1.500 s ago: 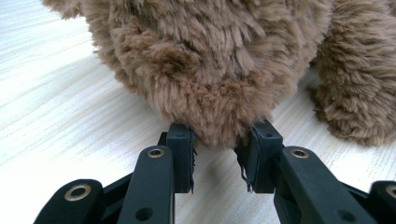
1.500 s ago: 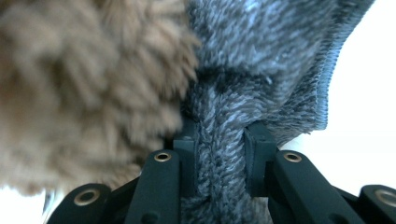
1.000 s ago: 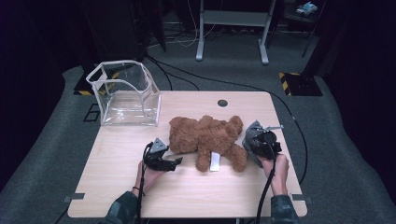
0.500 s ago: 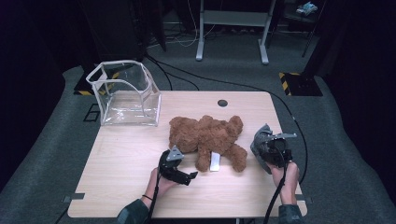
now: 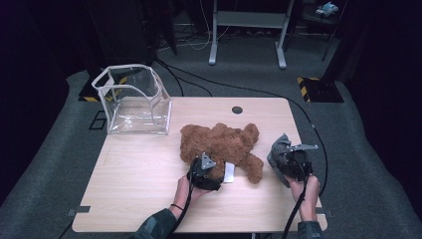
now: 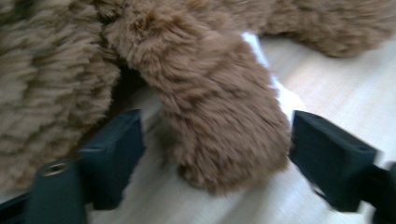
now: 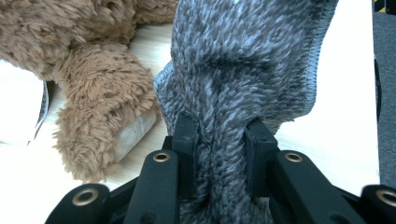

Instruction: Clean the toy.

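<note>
A brown teddy bear point(image 5: 219, 142) lies on the wooden table point(image 5: 129, 179) with a white tag point(image 5: 229, 173) at its near side. My left gripper point(image 5: 208, 165) is at the bear's near edge. In the left gripper view its jaws stand either side of a furry leg point(image 6: 219, 116); they have just been closing, but the left pad point(image 6: 116, 154) is still off the fur, so the left gripper point(image 6: 215, 140) is open. To the bear's right, my right gripper point(image 7: 219, 135) is shut on a grey knitted cloth point(image 7: 247, 60), which stands up from the gripper point(image 5: 286, 159).
A clear plastic container point(image 5: 134, 99) stands at the table's far left corner. A dark round hole point(image 5: 237, 109) sits near the far edge. Cables trail off the table's right side onto grey carpet. A metal stand's legs are behind the table.
My left gripper has moved right along the table's front to the bear's leg. The right gripper has shifted slightly right with the grey cloth still in it.
</note>
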### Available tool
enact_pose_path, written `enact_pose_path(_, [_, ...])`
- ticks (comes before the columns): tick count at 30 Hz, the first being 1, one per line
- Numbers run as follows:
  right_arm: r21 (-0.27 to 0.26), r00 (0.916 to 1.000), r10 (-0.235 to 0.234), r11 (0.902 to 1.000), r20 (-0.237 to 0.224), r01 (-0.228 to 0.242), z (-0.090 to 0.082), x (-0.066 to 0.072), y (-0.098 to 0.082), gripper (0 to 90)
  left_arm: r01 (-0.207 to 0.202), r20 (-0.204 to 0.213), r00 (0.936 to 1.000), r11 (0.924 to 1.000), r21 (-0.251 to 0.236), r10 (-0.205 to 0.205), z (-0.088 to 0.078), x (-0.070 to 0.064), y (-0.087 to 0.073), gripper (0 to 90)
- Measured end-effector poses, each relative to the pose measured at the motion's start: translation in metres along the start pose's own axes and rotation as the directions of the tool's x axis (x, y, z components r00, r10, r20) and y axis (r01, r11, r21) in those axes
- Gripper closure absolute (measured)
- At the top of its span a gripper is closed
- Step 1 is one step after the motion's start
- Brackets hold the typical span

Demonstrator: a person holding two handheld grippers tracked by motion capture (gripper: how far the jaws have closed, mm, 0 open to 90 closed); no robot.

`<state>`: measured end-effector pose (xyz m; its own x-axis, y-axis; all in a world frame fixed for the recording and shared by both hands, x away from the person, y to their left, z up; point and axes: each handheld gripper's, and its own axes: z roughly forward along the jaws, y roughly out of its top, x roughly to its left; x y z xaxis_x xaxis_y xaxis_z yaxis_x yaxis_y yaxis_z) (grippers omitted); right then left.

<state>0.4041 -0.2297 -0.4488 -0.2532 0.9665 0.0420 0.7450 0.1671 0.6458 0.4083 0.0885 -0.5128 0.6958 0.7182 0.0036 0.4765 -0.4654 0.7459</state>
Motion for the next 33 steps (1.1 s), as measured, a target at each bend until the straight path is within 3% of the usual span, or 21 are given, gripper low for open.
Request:
enact_pose_path(3, [0.000,1.0000,0.005,1.0000,-0.004,-0.005,0.001,0.000,-0.001,71.0,0.009,-0.020,0.9998,1.0000,-0.002,-0.009,0.004,-0.002,0.001,27.7])
enact_pose_path(7, [0.007,0.9999,0.010,0.9999,-0.005,-0.010,0.003,-0.001,-0.004,71.0,-0.014,-0.034,0.9993,0.9998,0.014,0.014,0.010,-0.006,0.001,47.5])
enact_pose_path(10, [0.003,0.9999,0.010,0.9999,-0.010,-0.010,0.004,-0.002,-0.005,71.0,-0.019,-0.049,0.9986,0.9998,0.006,0.019,0.012,-0.007,0.001,55.9])
enact_pose_path(15, [0.004,0.9997,0.023,0.9997,-0.011,-0.023,0.002,-0.003,-0.006,71.0,-0.035,-0.038,0.9987,0.9994,0.006,0.036,0.012,-0.002,0.002,65.9])
enact_pose_path(19, [-0.008,0.9998,0.015,0.9999,-0.011,-0.015,0.001,-0.005,-0.006,71.0,-0.032,-0.026,0.9991,0.9994,0.007,0.033,0.014,0.000,0.002,67.2])
enact_pose_path(23, [-0.002,0.9996,0.024,0.9997,-0.011,-0.024,0.000,-0.004,-0.007,70.9,-0.026,-0.050,0.9984,0.9996,0.007,0.026,0.017,-0.001,0.003,51.0])
enact_pose_path(25, [-0.003,0.9996,0.025,0.9997,-0.009,-0.025,0.000,-0.003,-0.006,70.9,-0.023,-0.057,0.9981,0.9997,0.004,0.023,0.018,-0.001,0.003,50.2])
enact_pose_path(29, [-0.004,0.9998,0.017,0.9999,-0.014,-0.017,0.001,-0.002,-0.006,70.9,-0.038,-0.079,0.9962,0.9992,-0.006,0.038,0.020,-0.004,0.005,62.6])
enact_pose_path(33, [-0.012,0.9997,0.018,0.9998,-0.015,-0.018,0.001,-0.001,-0.005,70.9,-0.040,-0.078,0.9963,0.9977,-0.055,0.036,0.015,-0.005,0.006,68.8])
